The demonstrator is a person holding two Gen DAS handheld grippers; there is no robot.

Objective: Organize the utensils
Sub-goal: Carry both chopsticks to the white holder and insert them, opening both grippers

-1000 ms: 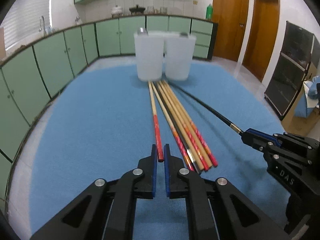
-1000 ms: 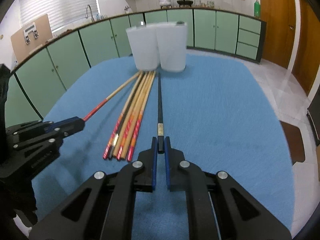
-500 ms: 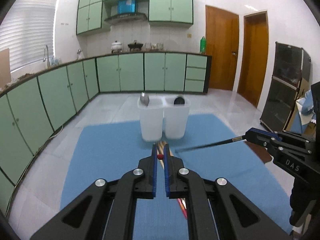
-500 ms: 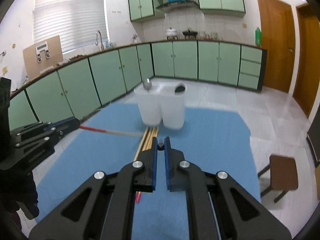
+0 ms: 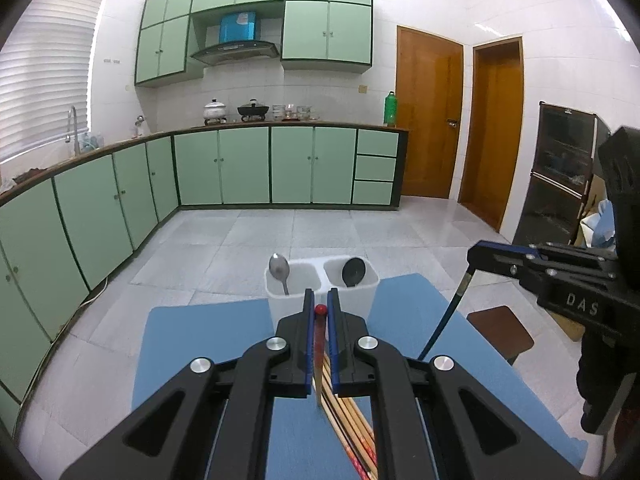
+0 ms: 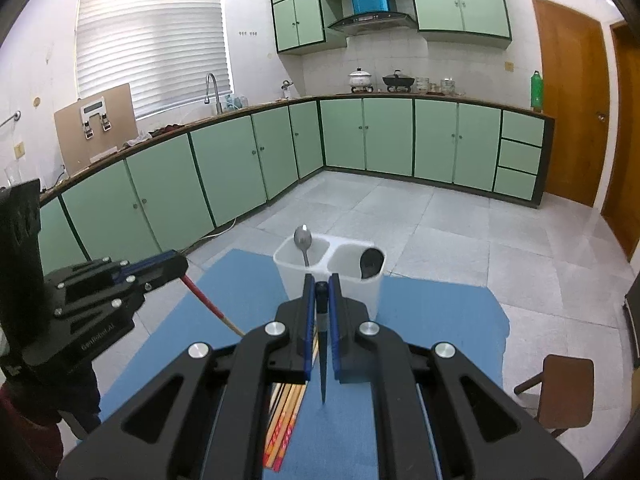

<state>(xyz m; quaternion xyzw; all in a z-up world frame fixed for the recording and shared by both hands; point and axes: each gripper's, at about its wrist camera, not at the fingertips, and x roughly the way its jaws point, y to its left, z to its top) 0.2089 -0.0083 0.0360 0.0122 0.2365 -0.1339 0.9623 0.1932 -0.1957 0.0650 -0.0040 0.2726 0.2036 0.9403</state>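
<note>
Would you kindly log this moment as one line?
left claw: shut on red-tipped chopstick | right claw: shut on black chopstick | both lifted | remaining chopsticks: on mat | holder: two spoons

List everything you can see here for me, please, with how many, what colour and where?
holder: one, white, two compartments, far end of the mat
metal spoon: one, silver, left compartment
dark spoon: one, black, right compartment
loose chopsticks: a bundle, count unclear, wooden with red ends, lying on the mat
blue mat: one, covering the table
stool: one, brown, on the floor to the right
cabinets: many, green, along the walls
pots: two, white and black, on the counter
bottle: one, green, counter end
doors: two, wooden, right wall
left tool: one, black, shut on a red-tipped chopstick
right tool: one, black, shut on a black chopstick
</note>
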